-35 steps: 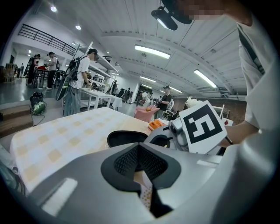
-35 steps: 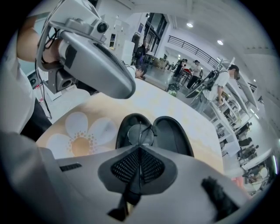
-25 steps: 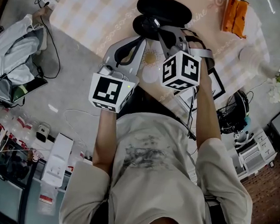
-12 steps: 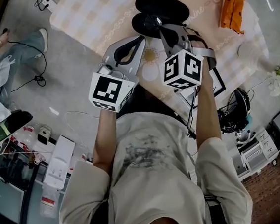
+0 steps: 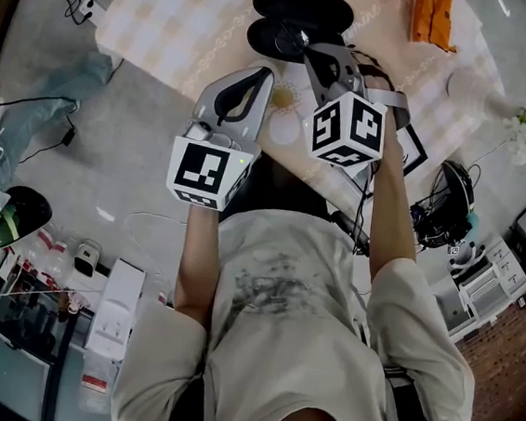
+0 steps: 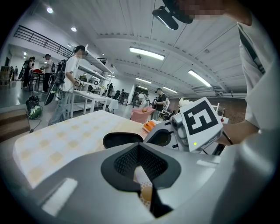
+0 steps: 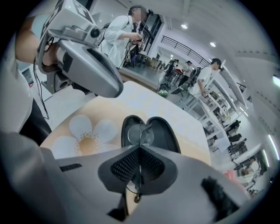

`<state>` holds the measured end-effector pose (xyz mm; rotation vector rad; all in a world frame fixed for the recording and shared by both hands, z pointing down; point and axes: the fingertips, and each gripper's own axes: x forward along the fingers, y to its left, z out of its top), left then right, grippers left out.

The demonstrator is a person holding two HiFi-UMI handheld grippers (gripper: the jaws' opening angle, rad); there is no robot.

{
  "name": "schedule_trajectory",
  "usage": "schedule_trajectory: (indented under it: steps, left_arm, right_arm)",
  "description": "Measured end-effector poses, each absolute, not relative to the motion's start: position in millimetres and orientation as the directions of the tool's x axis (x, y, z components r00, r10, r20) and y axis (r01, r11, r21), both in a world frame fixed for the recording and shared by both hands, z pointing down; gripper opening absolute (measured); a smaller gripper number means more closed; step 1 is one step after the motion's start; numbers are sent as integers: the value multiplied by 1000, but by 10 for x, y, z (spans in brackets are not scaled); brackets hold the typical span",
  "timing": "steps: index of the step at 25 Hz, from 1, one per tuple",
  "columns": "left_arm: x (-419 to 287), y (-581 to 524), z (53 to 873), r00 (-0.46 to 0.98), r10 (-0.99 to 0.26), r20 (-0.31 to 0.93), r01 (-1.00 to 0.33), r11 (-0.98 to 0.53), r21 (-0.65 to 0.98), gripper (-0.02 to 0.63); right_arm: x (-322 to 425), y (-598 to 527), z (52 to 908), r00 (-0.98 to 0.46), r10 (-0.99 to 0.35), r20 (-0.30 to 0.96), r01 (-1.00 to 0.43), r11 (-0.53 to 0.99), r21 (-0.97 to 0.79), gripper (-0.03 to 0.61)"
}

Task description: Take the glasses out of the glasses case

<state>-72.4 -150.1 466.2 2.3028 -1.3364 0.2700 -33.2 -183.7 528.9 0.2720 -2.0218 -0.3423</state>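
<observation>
right gripper [image 7: 139, 151]: clenched on the glasses [image 7: 140, 133], thin wire of the frame pinched between the pads, a short tail of wire hanging below the jaws.
left gripper [image 6: 138, 151]: jaws together, nothing between them, held over the near table [image 5: 190, 20] edge, short of the case.
glasses location: dead ahead of the right jaws, lens just past the tips, over the near shell of the glasses case [image 7: 164, 131].
case: black, lying open, 2 shells side by side, long axis crosswise to the person in the head view.
frame axis: seems to run edge-on along the jaw line, away from the right gripper.
nearer hand: right, tips at the case; left set back beside it.
look: 1 round clear lens in view, fine dark wire rim, probably light and springy.
unclear: can't tell whether the far end of the frame touches the shell or hangs clear of it.
next move, as a judgement: lift up and back toward the body; thin wire could pivot in the pinch.
</observation>
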Motion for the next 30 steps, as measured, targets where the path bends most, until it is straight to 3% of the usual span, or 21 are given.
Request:
schedule_trajectory:
  steps: [30]
  left_arm:
    - [-516, -957, 4767, 543, -733, 409, -840, -461, 287, 8]
  right_arm:
    - [-37, -1166, 5385, -437, -350, 829, -118, 936, 333, 18]
